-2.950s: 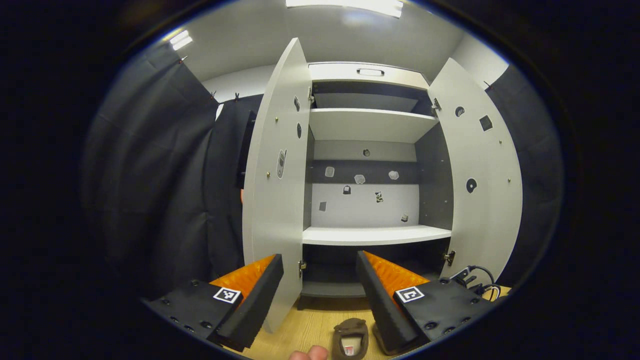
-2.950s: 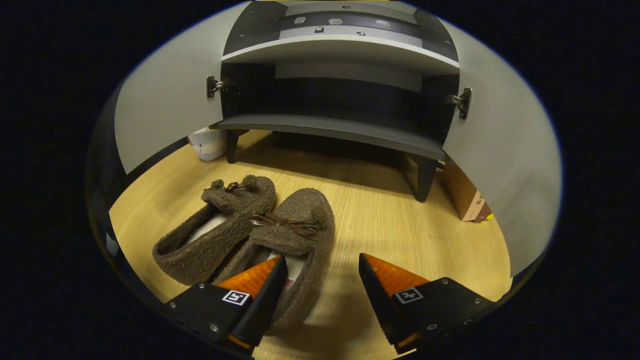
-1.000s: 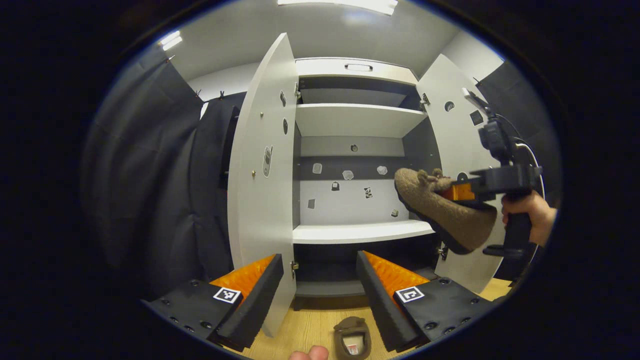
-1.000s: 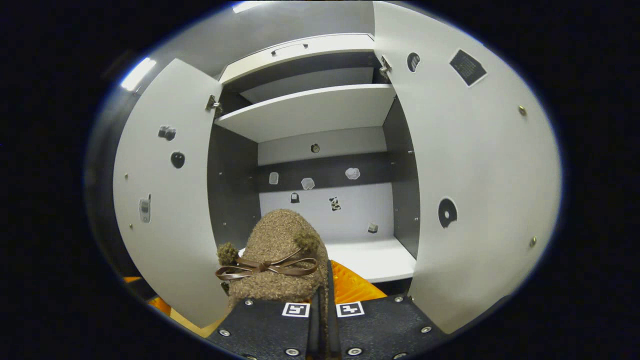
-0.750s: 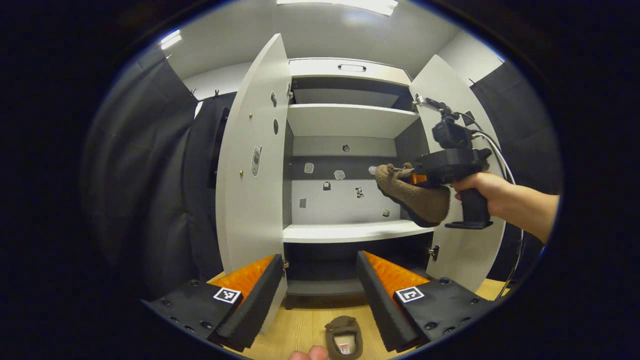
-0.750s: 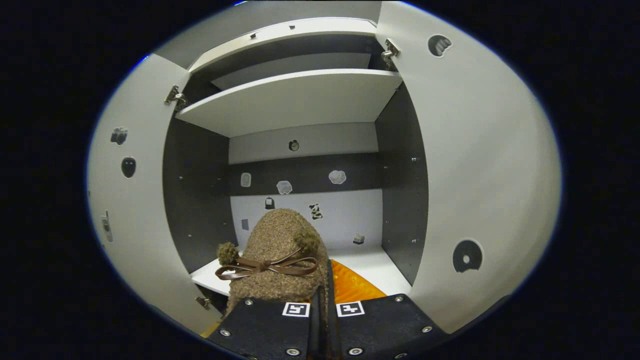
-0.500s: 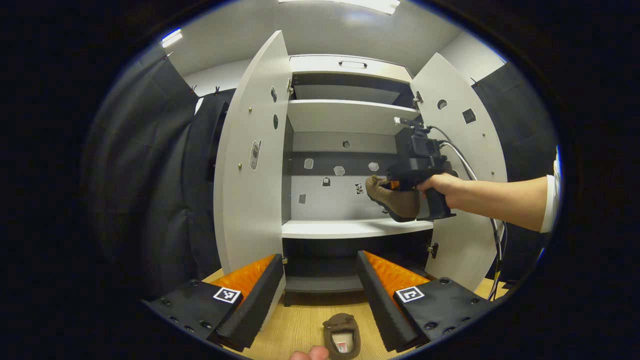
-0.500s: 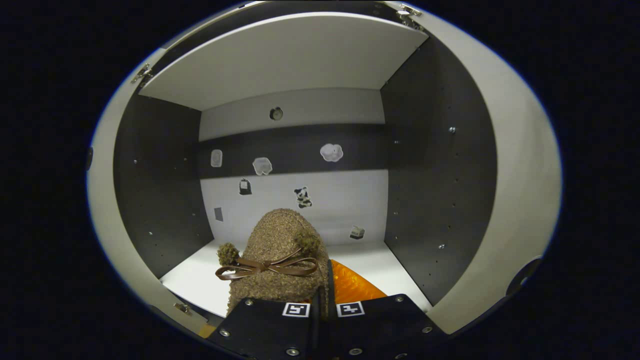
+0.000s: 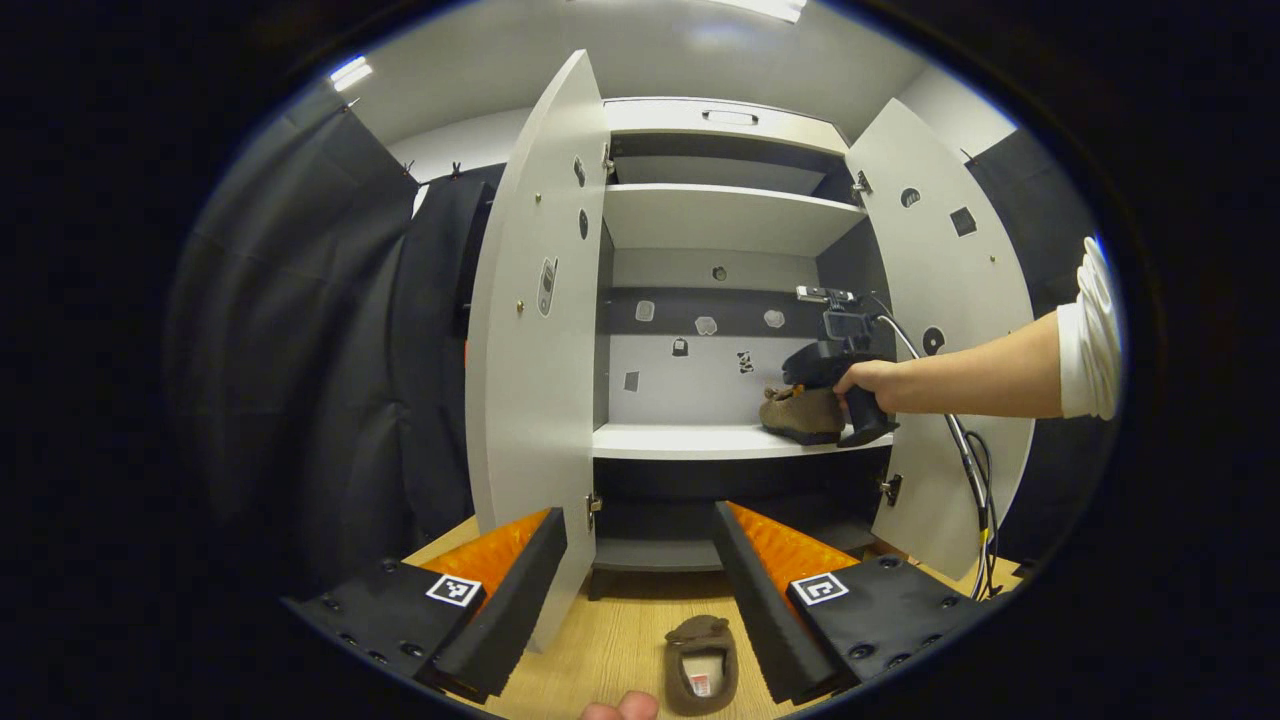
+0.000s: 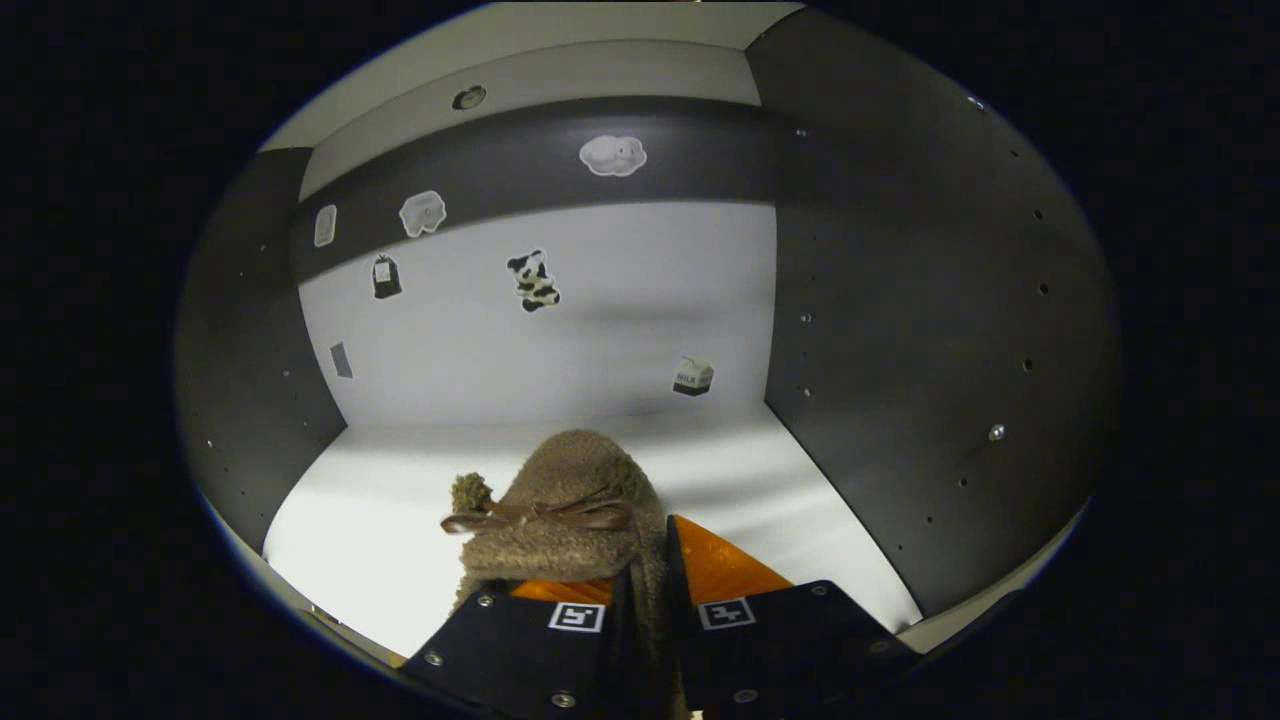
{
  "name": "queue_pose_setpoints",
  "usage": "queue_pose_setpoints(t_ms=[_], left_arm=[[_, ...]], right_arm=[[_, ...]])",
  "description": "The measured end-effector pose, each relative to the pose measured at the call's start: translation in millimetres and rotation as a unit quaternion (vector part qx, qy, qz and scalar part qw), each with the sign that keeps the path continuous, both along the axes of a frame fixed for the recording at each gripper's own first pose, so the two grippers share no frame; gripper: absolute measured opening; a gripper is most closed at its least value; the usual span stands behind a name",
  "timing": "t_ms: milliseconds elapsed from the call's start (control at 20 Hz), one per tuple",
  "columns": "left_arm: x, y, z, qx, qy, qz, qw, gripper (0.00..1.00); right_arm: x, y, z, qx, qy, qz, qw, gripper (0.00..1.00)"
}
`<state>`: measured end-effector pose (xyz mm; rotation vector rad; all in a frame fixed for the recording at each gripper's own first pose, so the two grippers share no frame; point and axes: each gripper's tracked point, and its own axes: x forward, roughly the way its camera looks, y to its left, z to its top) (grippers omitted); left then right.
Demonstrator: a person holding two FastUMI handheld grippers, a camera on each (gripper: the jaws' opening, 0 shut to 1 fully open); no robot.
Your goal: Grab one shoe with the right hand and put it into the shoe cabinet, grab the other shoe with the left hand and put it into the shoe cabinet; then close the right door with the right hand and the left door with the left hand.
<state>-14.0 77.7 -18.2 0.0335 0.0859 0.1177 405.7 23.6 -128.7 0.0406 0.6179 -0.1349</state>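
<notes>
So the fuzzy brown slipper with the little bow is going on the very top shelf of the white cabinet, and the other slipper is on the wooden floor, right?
Not the top shelf. In the left gripper view, the right gripper has the fuzzy brown slipper down on the middle shelf of the white cabinet; the top shelf is higher up. The other slipper is on the wooden floor, as you said.

My left gripper (image 9: 640, 560) open, second shoe (image 9: 702, 663) at six o'clock, first shoe (image 9: 800, 412) on cabinet shelf (image 9: 690, 441) at two o'clock
</notes>
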Motion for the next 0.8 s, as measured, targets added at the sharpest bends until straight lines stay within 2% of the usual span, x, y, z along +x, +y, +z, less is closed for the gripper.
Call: queue_pose_setpoints(t_ms=[100,200,300,400,500,650,800], left_arm=[[0.4,0.1,-2.5,-0.001,0.003,0.0,1.0,0.96],[1.8,-1.8,-5.3,-0.002,0.006,-0.003,1.0,0.97],[3.3,-3.0,-6.5,0.0,0.007,-0.005,1.0,0.96],[5.1,-5.0,-7.5,0.001,0.008,-0.008,1.0,0.99],[6.7,-7.2,-7.4,0.0,0.008,-0.012,1.0,0.96],[6.2,-12.2,-5.0,-0.001,0.004,-0.019,1.0,0.96],[4.0,-15.3,0.0,-0.001,-0.005,-0.023,1.0,0.96]], right_arm=[[-0.4,-0.1,6.6,-0.003,-0.008,0.008,1.0,0.24],[-7.1,3.8,11.4,0.006,-0.007,0.02,1.0,0.36],[-13.8,4.0,18.2,0.014,-0.006,0.031,0.999,0.67],[-18.5,-4.3,27.6,0.015,-0.01,0.027,0.999,0.87],[-30.0,-2.3,33.8,0.028,-0.003,0.032,0.999,0.92],[-47.4,4.9,52.9,0.024,-0.012,0.052,0.998,0.93],[-67.7,22.9,90.9,0.027,-0.058,0.081,0.995,0.93]])
